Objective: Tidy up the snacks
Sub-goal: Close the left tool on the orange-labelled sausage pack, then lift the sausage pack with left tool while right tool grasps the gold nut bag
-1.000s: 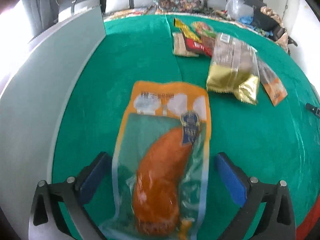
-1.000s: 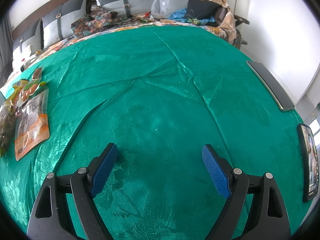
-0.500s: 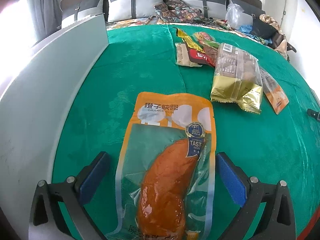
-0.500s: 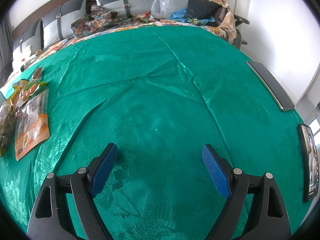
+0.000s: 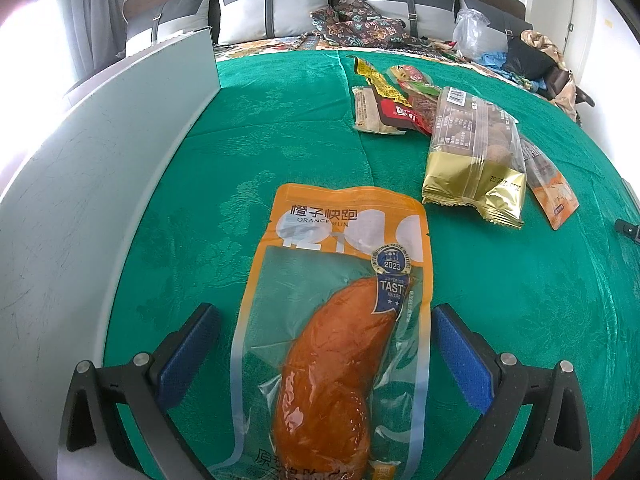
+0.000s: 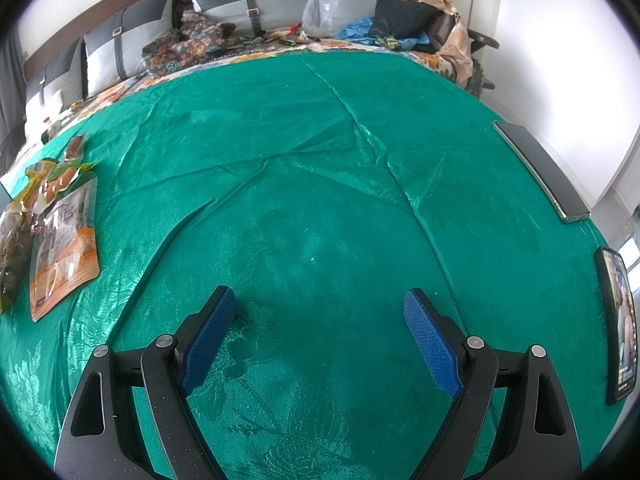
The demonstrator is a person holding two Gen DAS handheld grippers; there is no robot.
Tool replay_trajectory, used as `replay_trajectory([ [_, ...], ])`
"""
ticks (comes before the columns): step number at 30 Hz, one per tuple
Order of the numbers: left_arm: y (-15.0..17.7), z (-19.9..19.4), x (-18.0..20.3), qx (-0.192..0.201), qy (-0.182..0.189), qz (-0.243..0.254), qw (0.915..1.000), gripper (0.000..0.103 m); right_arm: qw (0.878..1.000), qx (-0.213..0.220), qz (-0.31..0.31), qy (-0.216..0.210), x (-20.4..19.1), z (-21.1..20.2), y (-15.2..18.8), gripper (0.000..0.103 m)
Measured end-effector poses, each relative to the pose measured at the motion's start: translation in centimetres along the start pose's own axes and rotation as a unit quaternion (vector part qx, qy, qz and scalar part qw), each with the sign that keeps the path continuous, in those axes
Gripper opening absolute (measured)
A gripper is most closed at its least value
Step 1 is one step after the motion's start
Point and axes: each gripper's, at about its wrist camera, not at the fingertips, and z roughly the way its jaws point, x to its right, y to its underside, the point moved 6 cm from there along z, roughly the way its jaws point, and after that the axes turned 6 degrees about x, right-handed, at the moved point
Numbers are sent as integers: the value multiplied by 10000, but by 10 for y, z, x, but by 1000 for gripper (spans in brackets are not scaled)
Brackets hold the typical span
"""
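The left gripper [image 5: 324, 348] has its fingers spread wide, an orange sweet-potato pouch [image 5: 344, 320] lying untouched between them; the right gripper [image 6: 320, 336], fingers equally apart, holds nothing above the green cloth [image 6: 320, 184].

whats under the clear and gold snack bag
The clear and gold snack bag lies on the green cloth. Its right edge overlaps an orange and white pouch, and its far end overlaps a red wrapper. Anything else beneath is hidden.
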Motion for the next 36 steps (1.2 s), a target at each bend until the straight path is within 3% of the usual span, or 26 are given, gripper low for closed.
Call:
replay_trajectory([
  [6,0,-1,1,-66,37,65,10000,103,10000,-1,1,0,0,0,0,88],
  [8,0,-5,2,-14,80,92,9999,90,10000,-2,2,-2,0,0,0,88],
  [9,1,-10,4,91,83,122,9998,78,10000,-2,3,-3,0,0,0,88],
  [12,5,-17,1,170,98,-88,9998,71,10000,-2,2,-2,0,0,0,88],
  [16,3,-31,-10,267,286,-641,9972,50,10000,-2,3,-3,0,0,0,88],
  [23,5,-36,-14,339,322,-910,9948,43,10000,-5,13,-21,1,1,-1,89],
  [25,6,-39,-16,373,344,-988,9938,42,9999,-89,54,-48,-1,-2,-1,85],
  [26,7,-40,-18,395,351,-1047,9931,42,9996,-106,193,-202,-4,-9,-4,85],
  [29,8,-41,-22,441,384,-1229,9907,42,9915,-39,533,-1186,-50,-41,-19,88],
  [33,11,-43,-27,476,261,-1303,9900,42,9651,-559,-27,-2557,-177,-65,-34,87],
  [36,15,-47,-32,539,169,-1375,9889,42,9606,-978,80,-2601,-246,-54,-34,87],
])
